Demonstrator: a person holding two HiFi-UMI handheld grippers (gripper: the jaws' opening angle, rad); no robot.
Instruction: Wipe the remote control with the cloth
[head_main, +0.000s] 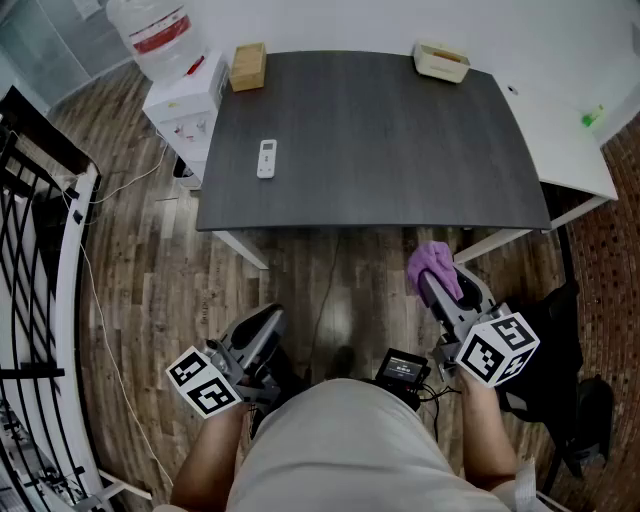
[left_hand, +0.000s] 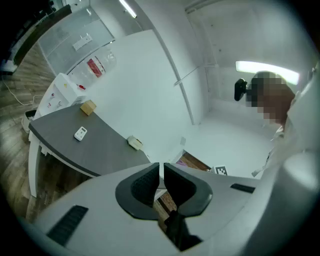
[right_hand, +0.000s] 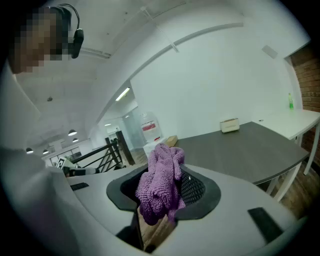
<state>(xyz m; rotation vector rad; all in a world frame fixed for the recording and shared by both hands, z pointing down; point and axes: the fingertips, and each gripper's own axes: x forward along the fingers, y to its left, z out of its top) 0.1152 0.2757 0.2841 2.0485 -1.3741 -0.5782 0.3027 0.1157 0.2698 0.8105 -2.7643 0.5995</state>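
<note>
Nearest the camera, both grippers are held low in front of the person's torso, above the wooden floor (head_main: 330, 270) and short of the table (head_main: 400, 150). The left gripper (left_hand: 161, 175) has its jaws brought together with only a thin slit between the pads, and nothing is between them. The right gripper (head_main: 437, 287) is clamped on the purple cloth (head_main: 432, 264), which is bunched between the pads and stands up above the jaw tips; it hangs clear of the table's near edge. The dark grey table lies beyond both grippers. The remote control (head_main: 266, 158), white, lies flat on the left part of the tabletop, well apart from both grippers and from the cloth. At the far edge of the table, a wooden box (head_main: 247, 67) stands at the left corner and a beige tray (head_main: 441, 61) sits toward the right. A white water dispenser (head_main: 185, 105) stands just beside the table's left end. A white desk (head_main: 560, 130) adjoins the table on the right.
</note>
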